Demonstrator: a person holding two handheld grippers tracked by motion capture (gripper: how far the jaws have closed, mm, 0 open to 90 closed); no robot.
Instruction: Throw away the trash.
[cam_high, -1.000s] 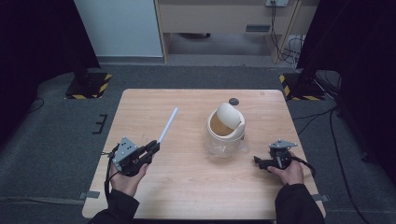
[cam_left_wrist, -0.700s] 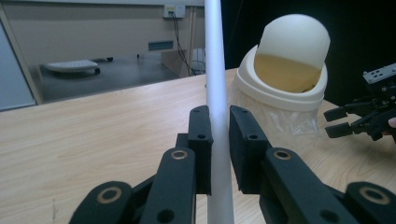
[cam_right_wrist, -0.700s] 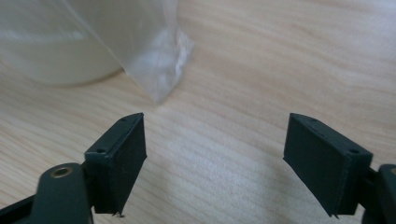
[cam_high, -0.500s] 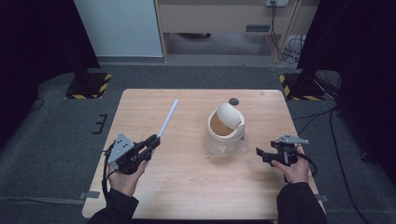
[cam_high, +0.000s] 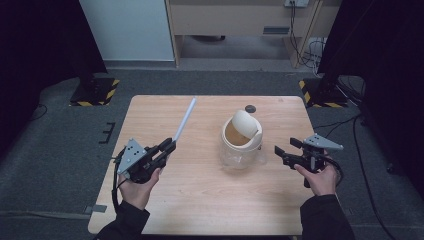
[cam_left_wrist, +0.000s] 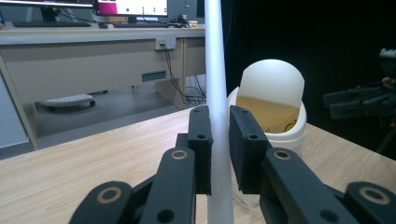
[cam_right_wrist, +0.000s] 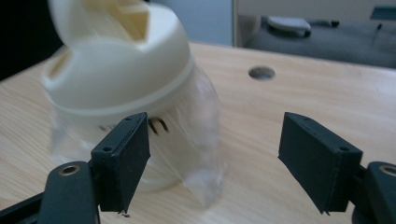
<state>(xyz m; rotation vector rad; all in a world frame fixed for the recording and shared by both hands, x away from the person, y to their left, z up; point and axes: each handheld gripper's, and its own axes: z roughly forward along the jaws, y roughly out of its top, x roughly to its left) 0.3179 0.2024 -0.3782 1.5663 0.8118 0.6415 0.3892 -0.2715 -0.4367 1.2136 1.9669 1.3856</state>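
**Rod in the grip, bin waiting at mid-frame**

The left hand-held gripper (cam_high: 169, 146) is clamped on a long, thin, pale white rod (cam_high: 184, 119); in the left gripper view its black jaws press the rod (cam_left_wrist: 215, 84) from both sides, and the rod rises straight up beyond them. In the high view the rod slants from the gripper toward the upper middle of the frame, its far end over the light wooden surface (cam_high: 200, 200).

The right hand-held gripper (cam_high: 278, 151) holds nothing. Its jaws have just been closing a little, yet they stand apart with only air between them, aimed at the small cream swing-lid bin with a clear plastic liner (cam_high: 241, 140), which sits just right of centre.

The step in hand looks like carrying the rod to the bin. Next, I judge, the rod's tip must be swung right and tipped down into the brown opening under the domed lid (cam_left_wrist: 272, 81), while the free gripper steadies the light bin (cam_right_wrist: 126, 93), which could slide or tip.

A round dark grommet hole (cam_high: 250, 108) lies just above the bin, clear of the path. Nothing stands between rod and bin.
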